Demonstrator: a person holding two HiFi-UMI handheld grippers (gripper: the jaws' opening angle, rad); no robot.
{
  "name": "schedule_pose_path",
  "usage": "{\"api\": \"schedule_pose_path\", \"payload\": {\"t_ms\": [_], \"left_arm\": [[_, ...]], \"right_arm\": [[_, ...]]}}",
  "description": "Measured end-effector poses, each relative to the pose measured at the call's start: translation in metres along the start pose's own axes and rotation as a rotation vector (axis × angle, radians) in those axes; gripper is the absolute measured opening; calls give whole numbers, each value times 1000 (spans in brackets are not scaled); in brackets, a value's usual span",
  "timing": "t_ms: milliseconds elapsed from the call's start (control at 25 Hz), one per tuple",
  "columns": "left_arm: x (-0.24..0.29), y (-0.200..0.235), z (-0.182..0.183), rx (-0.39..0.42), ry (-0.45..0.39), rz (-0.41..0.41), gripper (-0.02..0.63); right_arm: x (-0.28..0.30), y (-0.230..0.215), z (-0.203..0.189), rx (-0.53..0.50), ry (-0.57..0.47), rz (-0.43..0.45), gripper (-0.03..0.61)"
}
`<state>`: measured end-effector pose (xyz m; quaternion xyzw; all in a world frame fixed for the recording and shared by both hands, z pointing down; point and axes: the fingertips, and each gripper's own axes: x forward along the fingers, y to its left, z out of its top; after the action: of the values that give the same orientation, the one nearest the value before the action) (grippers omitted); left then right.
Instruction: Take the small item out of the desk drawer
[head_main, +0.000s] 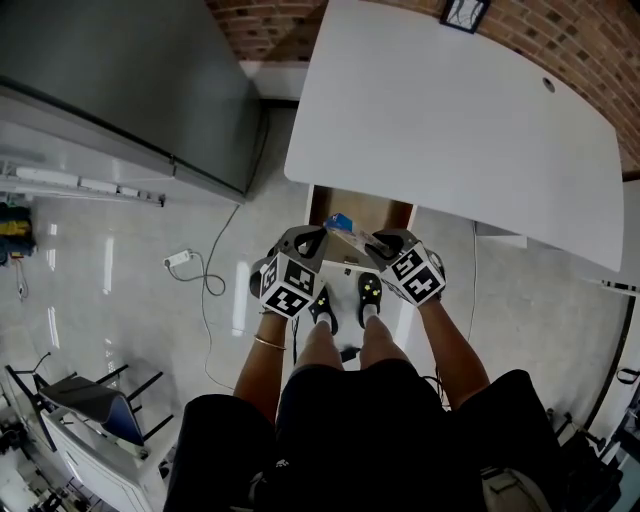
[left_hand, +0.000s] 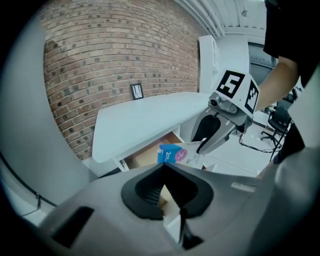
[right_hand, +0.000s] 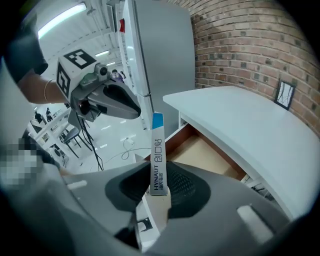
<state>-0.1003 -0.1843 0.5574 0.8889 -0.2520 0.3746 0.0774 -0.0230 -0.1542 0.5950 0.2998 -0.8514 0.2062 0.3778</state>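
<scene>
My right gripper (head_main: 372, 240) (right_hand: 159, 172) is shut on a small flat box (right_hand: 158, 150), white with a blue end and "HYNAUT" printed on its edge. The box stands upright between the jaws, above the open desk drawer (right_hand: 205, 152) (head_main: 370, 210). The left gripper view shows the same box (left_hand: 172, 154) with its blue and white face, held at the tip of the right gripper (left_hand: 210, 137) over the brown drawer (left_hand: 147, 156). In the head view the box (head_main: 340, 221) shows as a blue spot. My left gripper (head_main: 305, 243) (left_hand: 163, 167) (right_hand: 120, 102) is shut and holds nothing, close beside the right.
The white desk top (head_main: 450, 120) spreads above the drawer, with a small picture frame (head_main: 465, 12) against the brick wall. A tall grey cabinet (head_main: 120, 80) stands to the left. A power strip with cable (head_main: 180, 260) lies on the floor. A chair (head_main: 100, 400) is at lower left.
</scene>
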Motion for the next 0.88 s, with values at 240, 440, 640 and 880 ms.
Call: {"api": "schedule_pose_path", "payload": {"t_ms": [240,440,640,880], "left_arm": [[-17,1,11,-25,-22,24,-3],[-28,-1,18,-67,-50,42,-3],[-43,-2,28,-58,-68,52,-3],[-58,-1,41,-57,-87,61,-3]], "right_arm": [[-19,6,9,42,-41,-16,107],[-35,11,18,73,-93,-29,107],[-50,16,25,85,-124,-39,107],[-66,16,31,94,-152,-52,107]]}}
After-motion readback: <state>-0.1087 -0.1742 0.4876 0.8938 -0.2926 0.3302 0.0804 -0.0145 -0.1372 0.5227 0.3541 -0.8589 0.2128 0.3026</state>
